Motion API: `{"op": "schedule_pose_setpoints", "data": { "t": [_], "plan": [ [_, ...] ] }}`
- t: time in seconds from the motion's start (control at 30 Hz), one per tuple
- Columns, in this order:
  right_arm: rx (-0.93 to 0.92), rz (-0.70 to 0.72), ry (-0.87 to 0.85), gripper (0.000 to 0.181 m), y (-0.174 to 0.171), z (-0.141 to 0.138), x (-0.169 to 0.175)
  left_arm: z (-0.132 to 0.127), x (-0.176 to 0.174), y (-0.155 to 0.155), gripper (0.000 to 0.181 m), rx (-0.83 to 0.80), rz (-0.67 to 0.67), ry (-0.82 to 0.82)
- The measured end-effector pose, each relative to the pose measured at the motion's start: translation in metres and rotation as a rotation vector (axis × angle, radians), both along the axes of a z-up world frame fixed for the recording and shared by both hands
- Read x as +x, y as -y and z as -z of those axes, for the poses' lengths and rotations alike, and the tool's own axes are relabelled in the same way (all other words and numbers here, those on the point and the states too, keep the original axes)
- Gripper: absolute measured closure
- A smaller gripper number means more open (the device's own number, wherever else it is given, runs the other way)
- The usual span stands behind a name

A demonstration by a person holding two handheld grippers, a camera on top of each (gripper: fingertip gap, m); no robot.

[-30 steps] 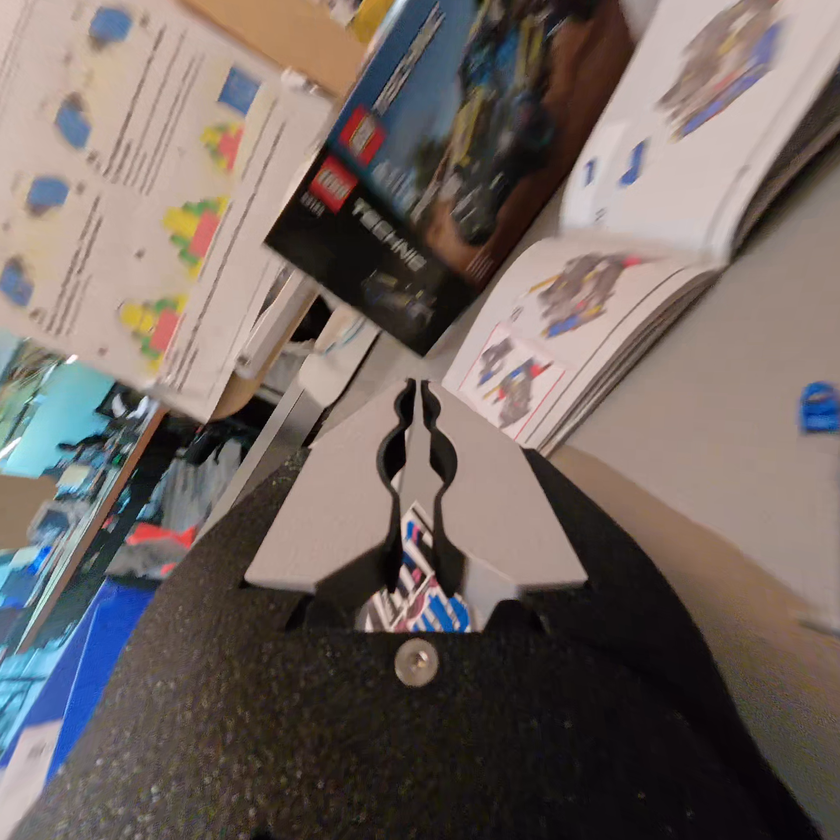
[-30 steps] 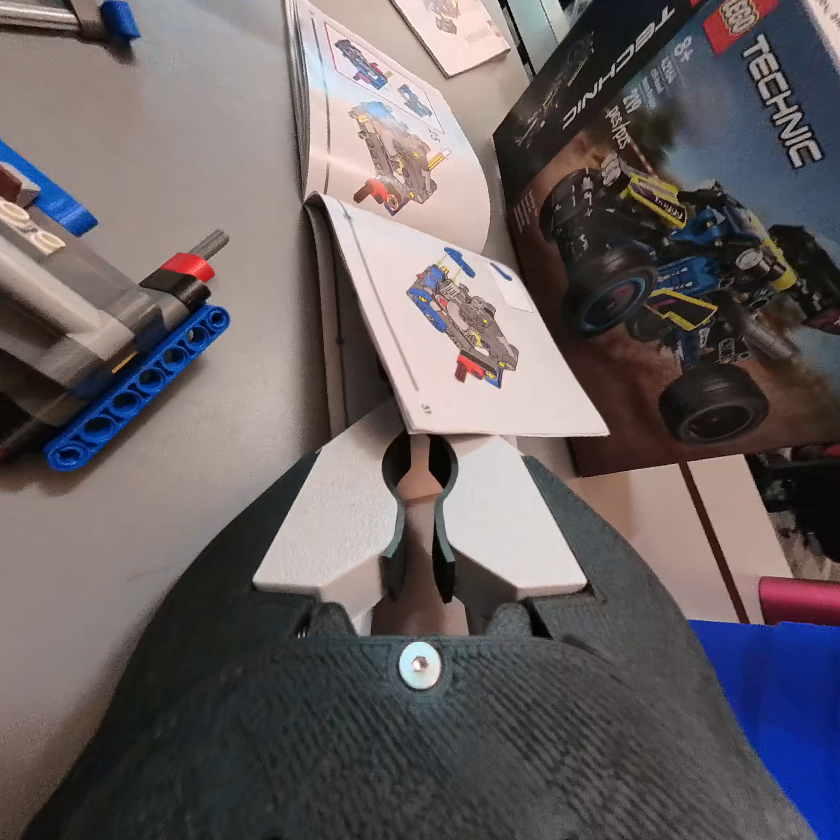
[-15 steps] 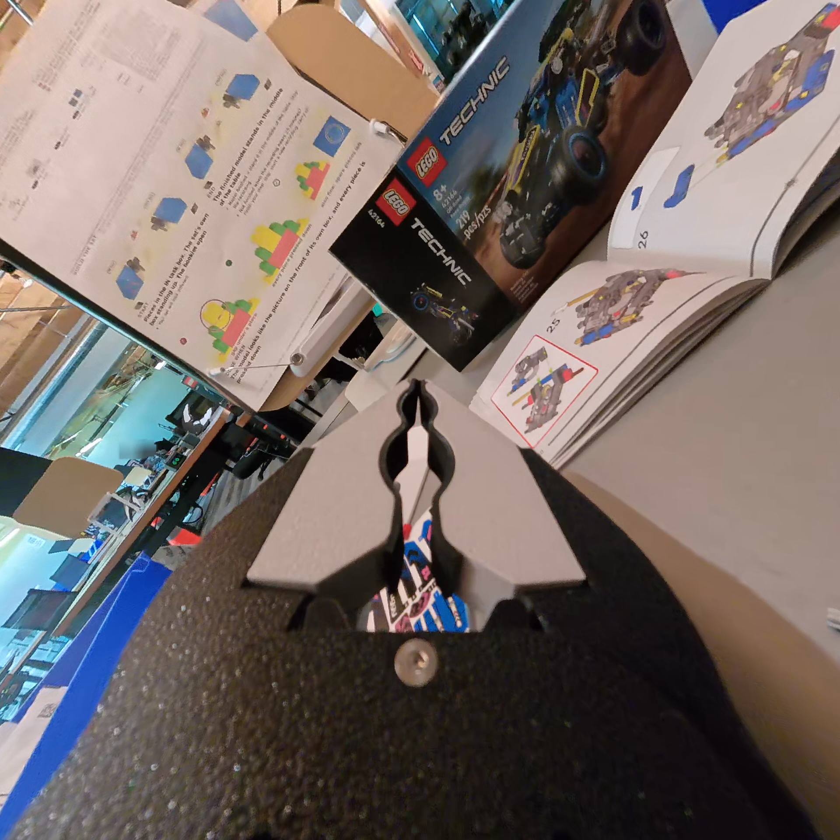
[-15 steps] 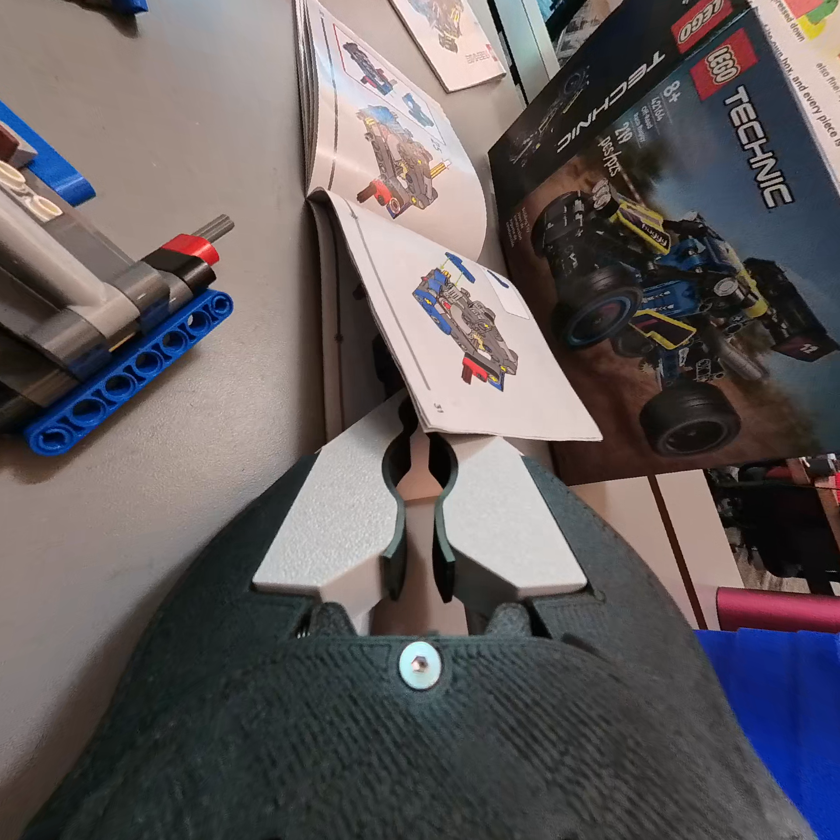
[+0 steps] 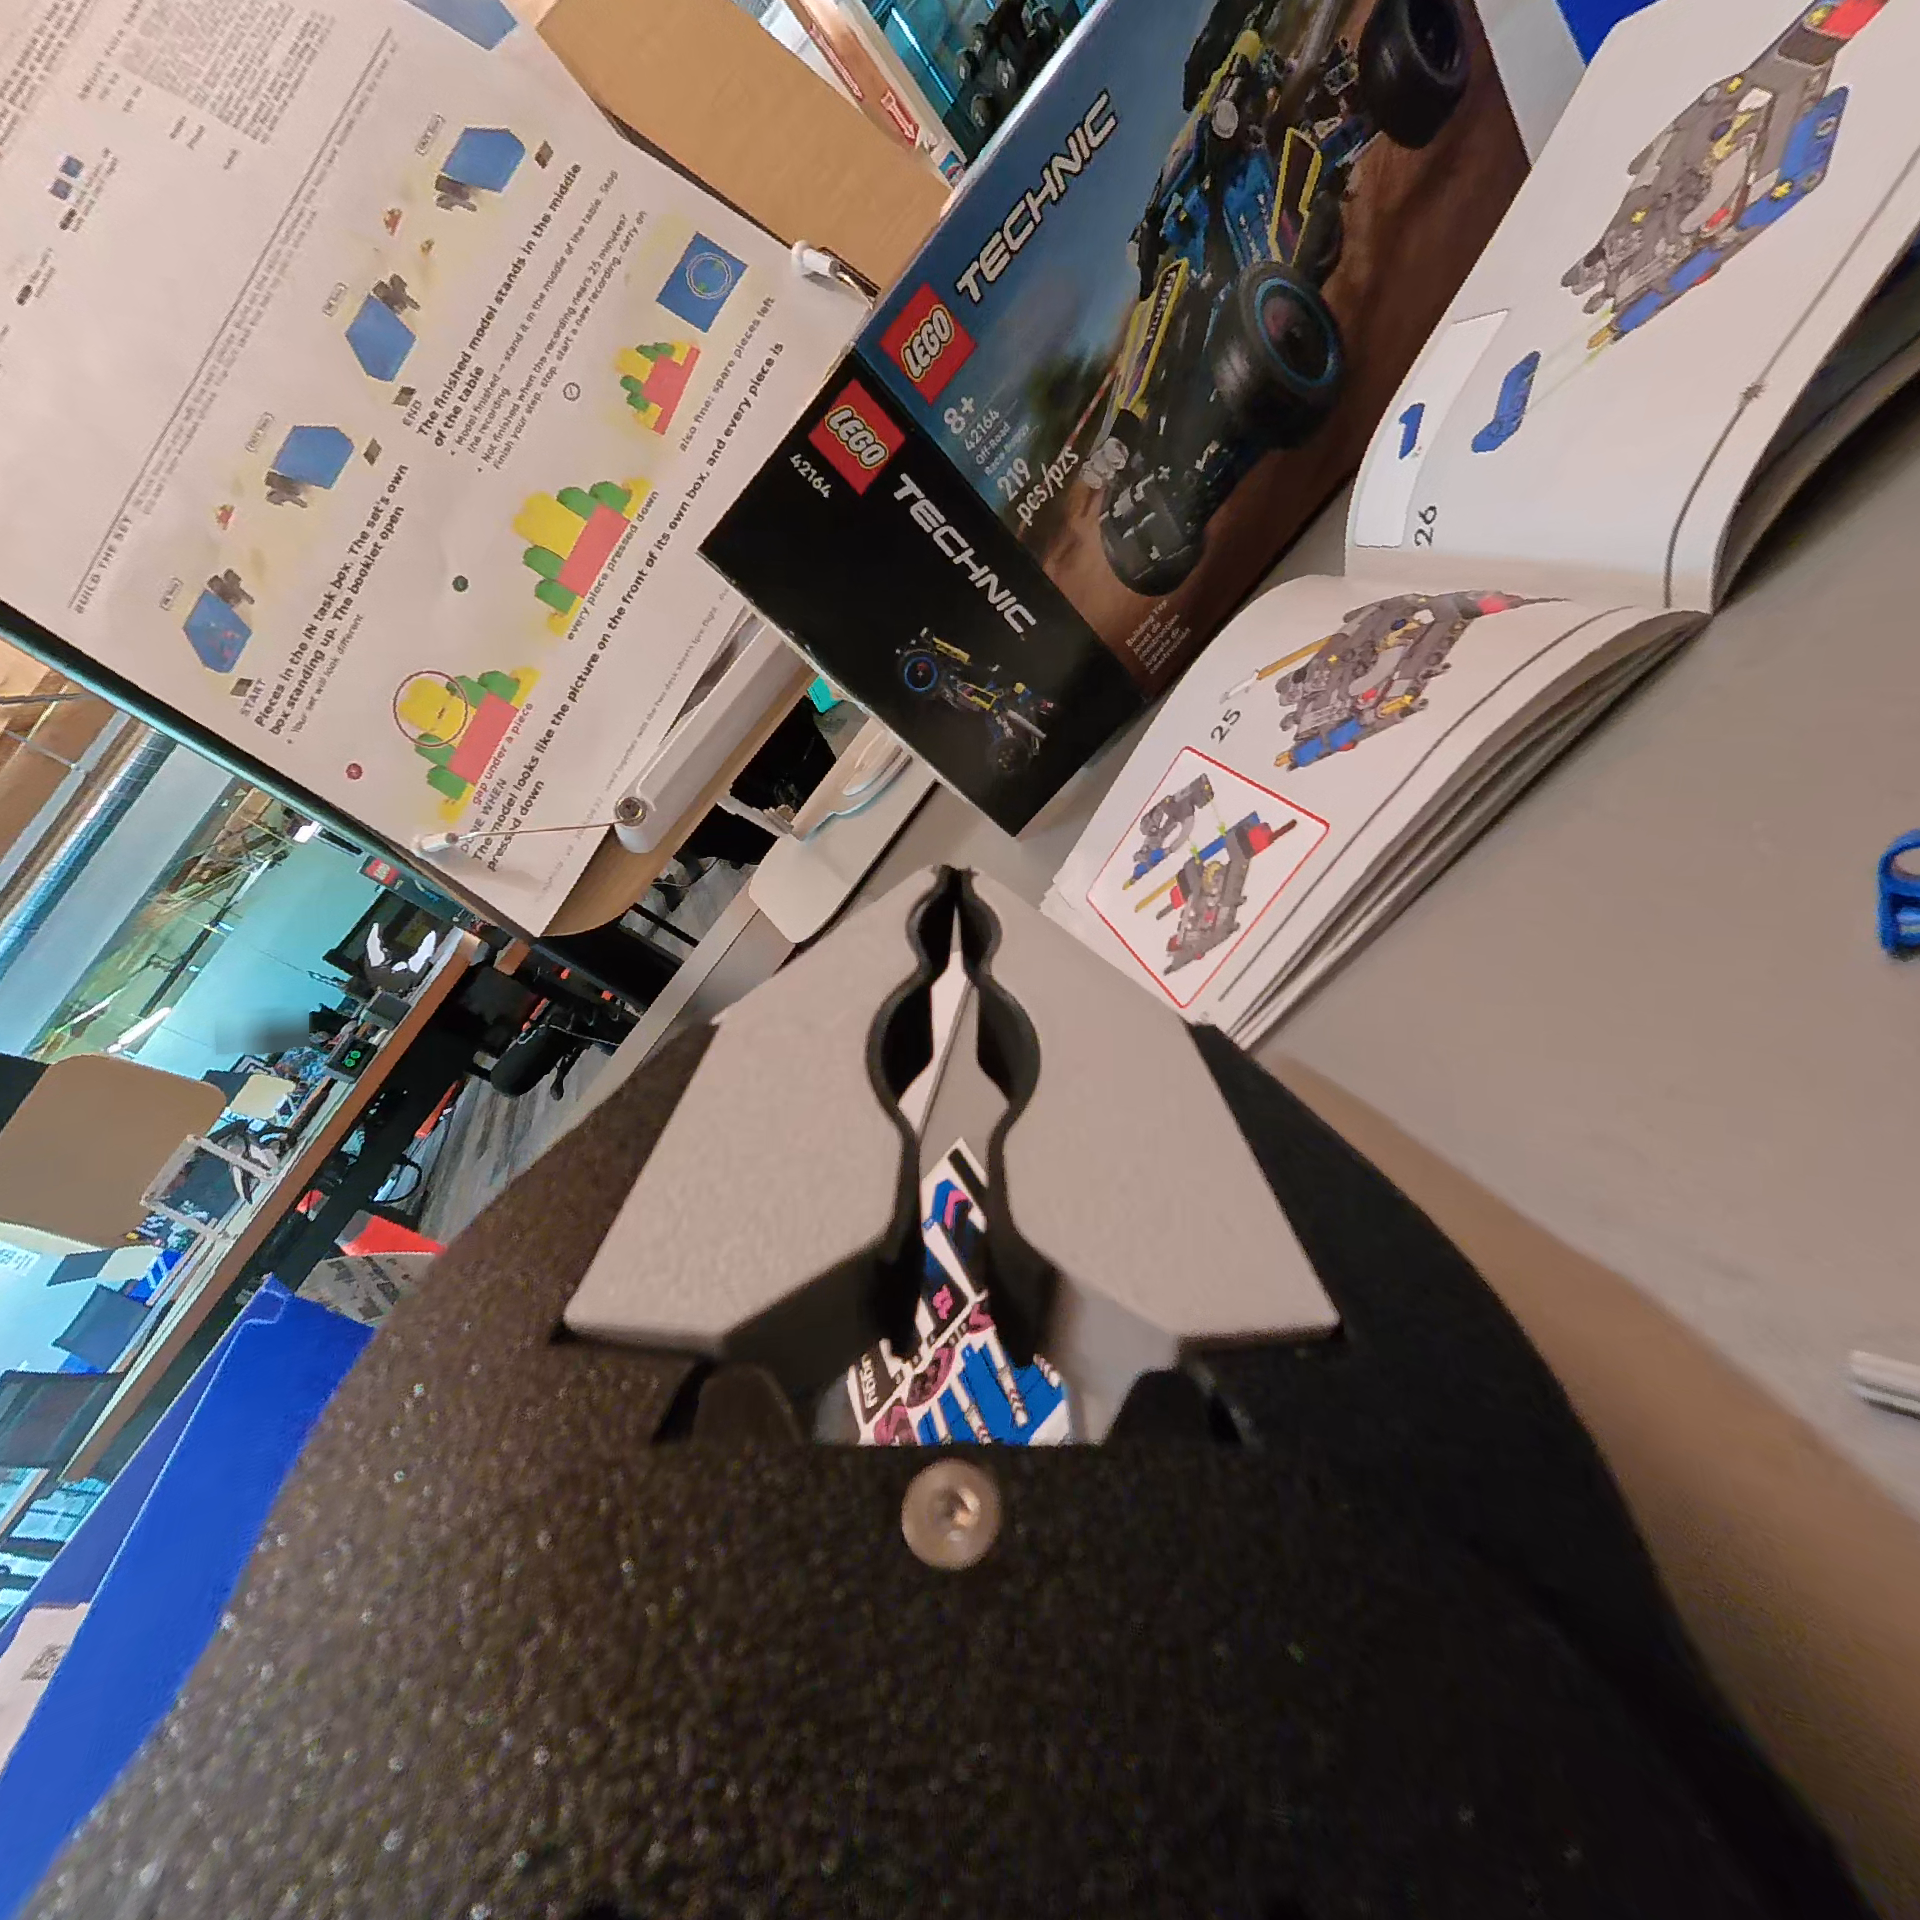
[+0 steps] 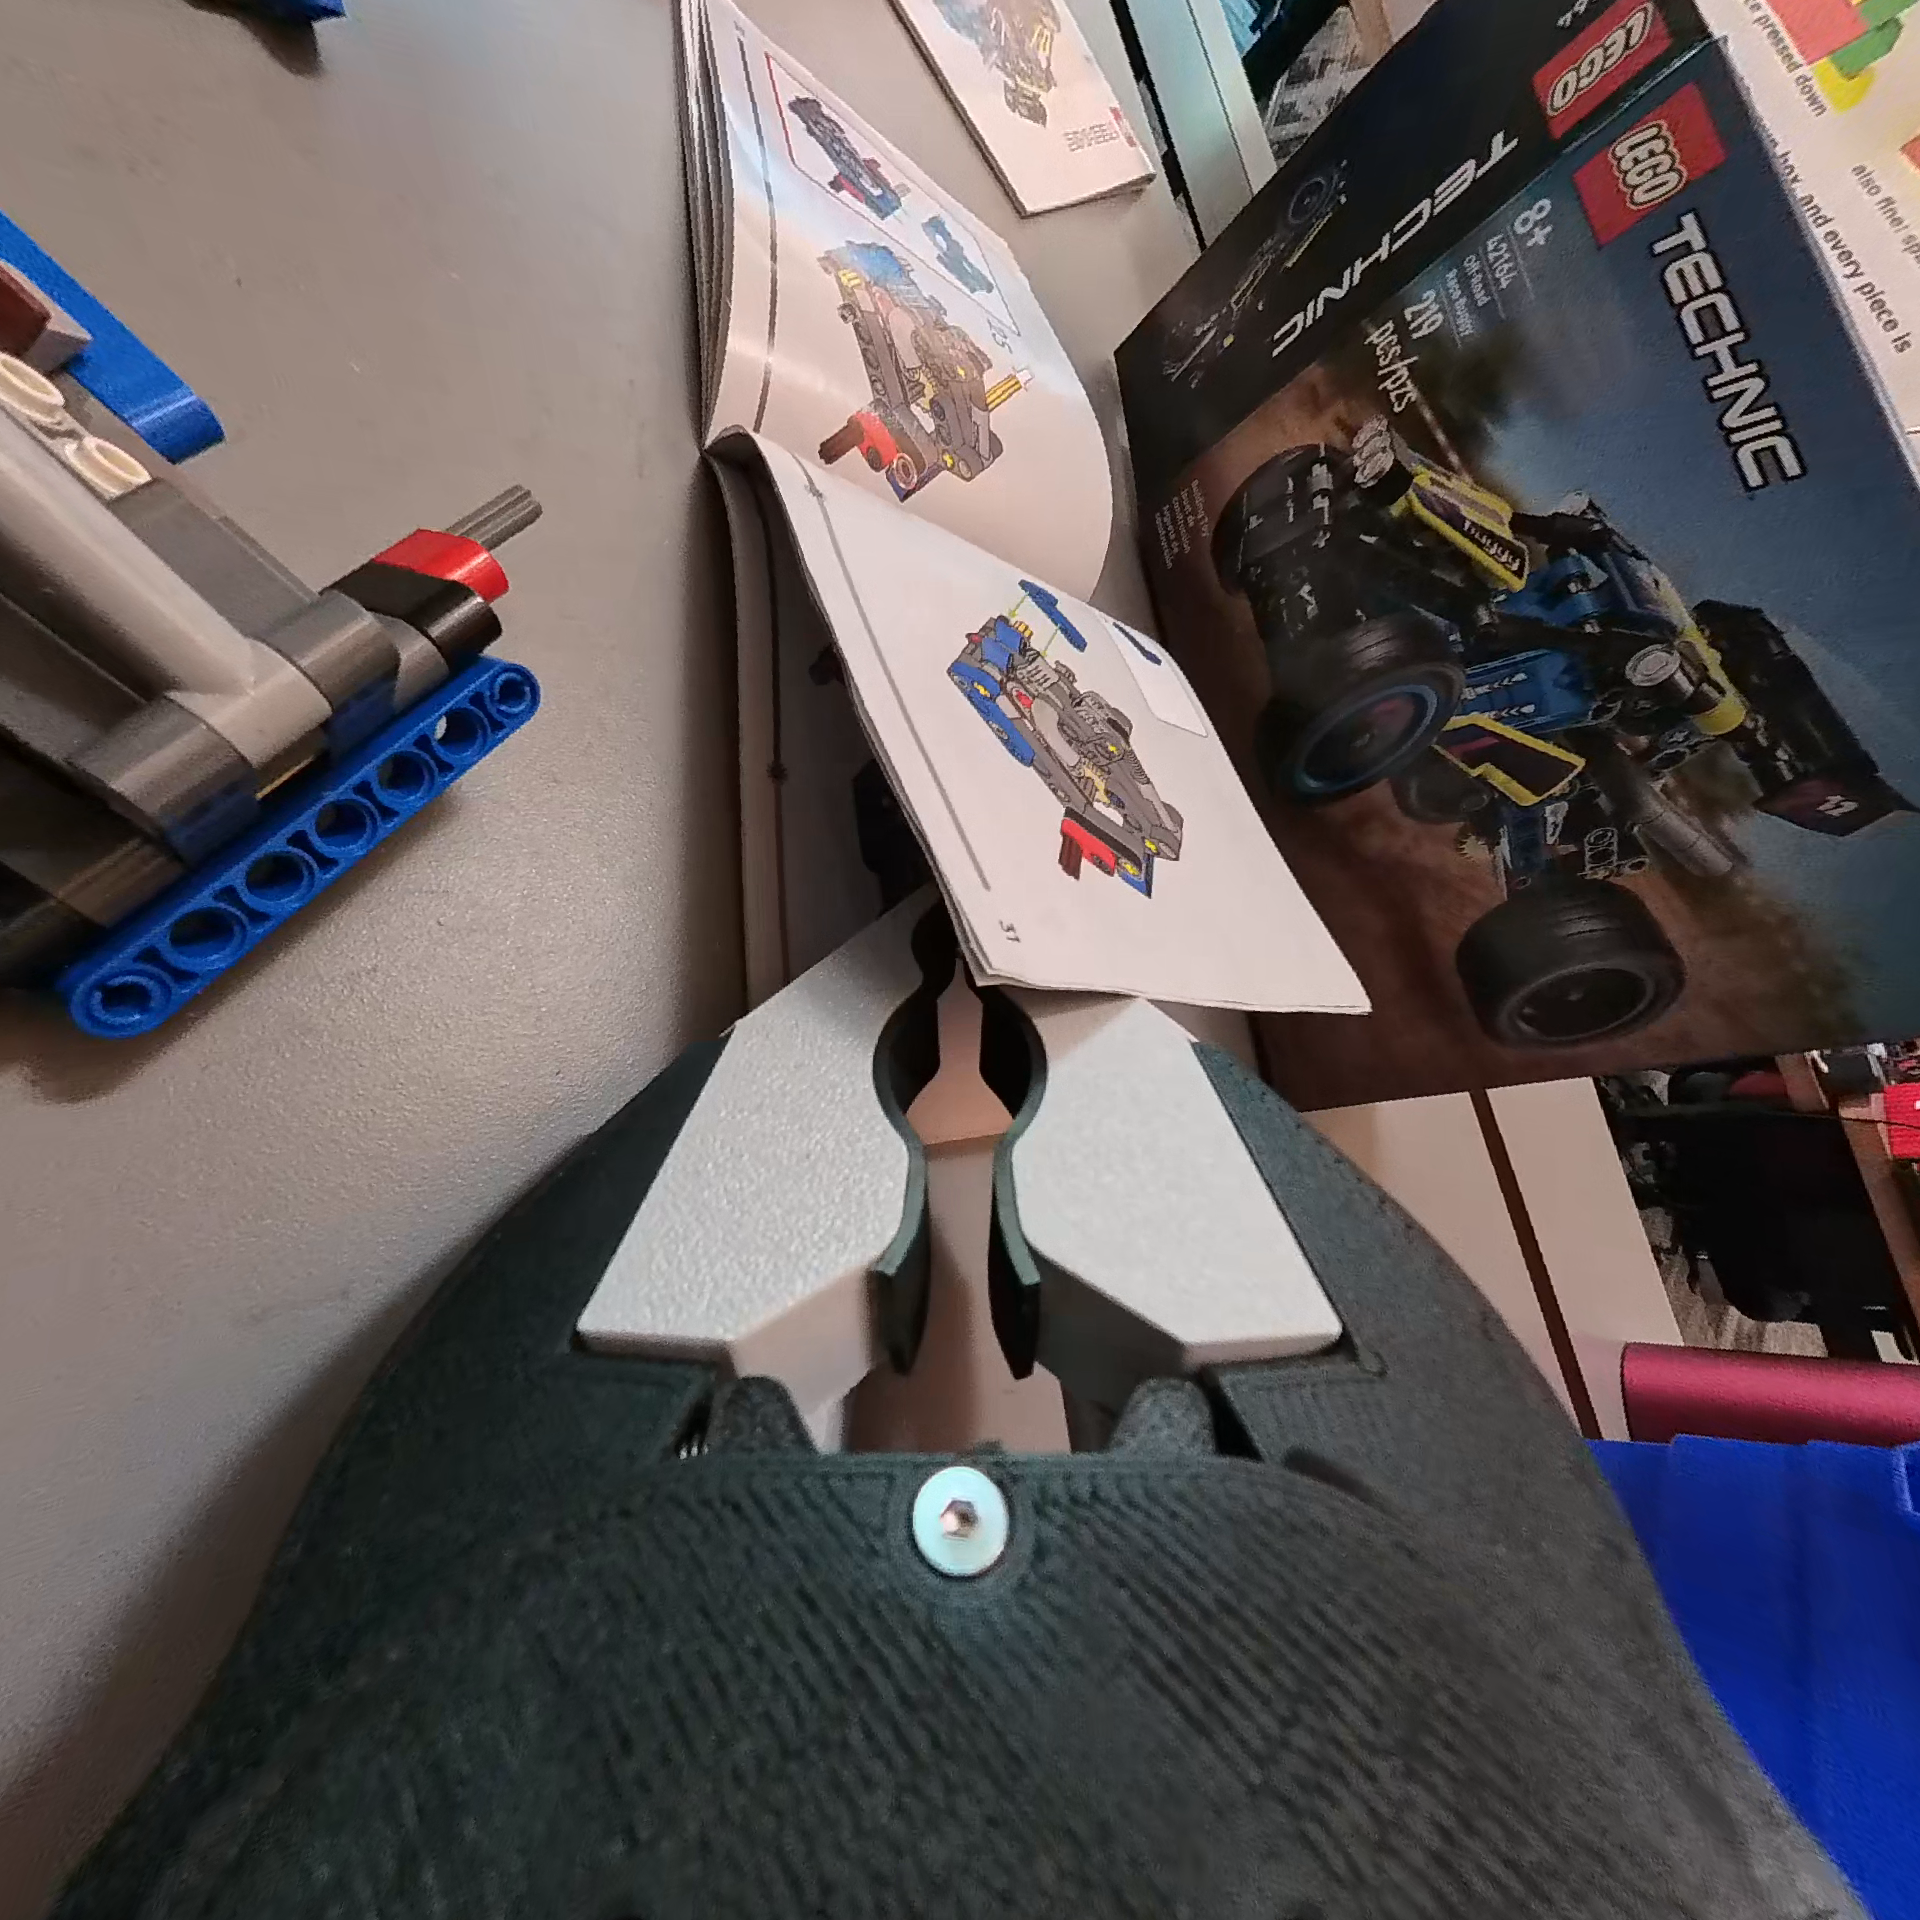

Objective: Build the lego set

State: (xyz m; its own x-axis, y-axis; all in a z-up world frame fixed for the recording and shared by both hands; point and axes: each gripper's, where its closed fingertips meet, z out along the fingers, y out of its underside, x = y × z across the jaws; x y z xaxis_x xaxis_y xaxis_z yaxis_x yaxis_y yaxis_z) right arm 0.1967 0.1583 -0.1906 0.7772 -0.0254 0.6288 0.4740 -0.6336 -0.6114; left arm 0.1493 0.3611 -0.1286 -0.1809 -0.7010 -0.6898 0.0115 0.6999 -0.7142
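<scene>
Left gripper (image 5: 951,894): jaws pressed together at the tips, nothing visibly pinched there; a sticker sheet (image 5: 961,1361) shows through the gap, whether pinched or lying below cannot be told; held low over the table edge, apparently idle.
Right gripper (image 6: 956,956): jaws drawn narrow, tips at the corner of a lifted page (image 6: 1049,779); contact point hidden under the paper, so grip on the page cannot be told; judged purpose: turning or holding the leaf to read the next step.
Booklet (image 6: 894,343): lies open on the table, lower leaves raised off the stack; placed beside the model for reference.
Model (image 6: 187,686): partly built grey frame with a blue holed beam along its side and a red-tipped axle end; rests on the table well apart from the right gripper; build judged unfinished.
Box (image 6: 1558,582): stands at the table's far edge, picture side toward the work area.
Second leaflet (image 6: 1029,94): flat beyond the booklet.
Table (image 6: 364,260): plain grey matt top; a small blue part (image 5: 1896,904) lies loose near the booklet.
Instruction sheet (image 5: 343,395): large printed page propped behind the box.
Room: open workspace with desks and a blue bin (image 5: 135,1558) beyond the table edge.
</scene>
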Motion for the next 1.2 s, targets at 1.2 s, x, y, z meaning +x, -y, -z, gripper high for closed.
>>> {"op": "schedule_pose_setpoints", "data": {
  "t": [1.2],
  "plan": [
    [-0.001, -0.001, -0.016, 0.181, 0.000, 0.001, 0.000, 0.073, -0.015, 0.041, 0.173, -0.220, 0.272, -0.749]
  ]
}}
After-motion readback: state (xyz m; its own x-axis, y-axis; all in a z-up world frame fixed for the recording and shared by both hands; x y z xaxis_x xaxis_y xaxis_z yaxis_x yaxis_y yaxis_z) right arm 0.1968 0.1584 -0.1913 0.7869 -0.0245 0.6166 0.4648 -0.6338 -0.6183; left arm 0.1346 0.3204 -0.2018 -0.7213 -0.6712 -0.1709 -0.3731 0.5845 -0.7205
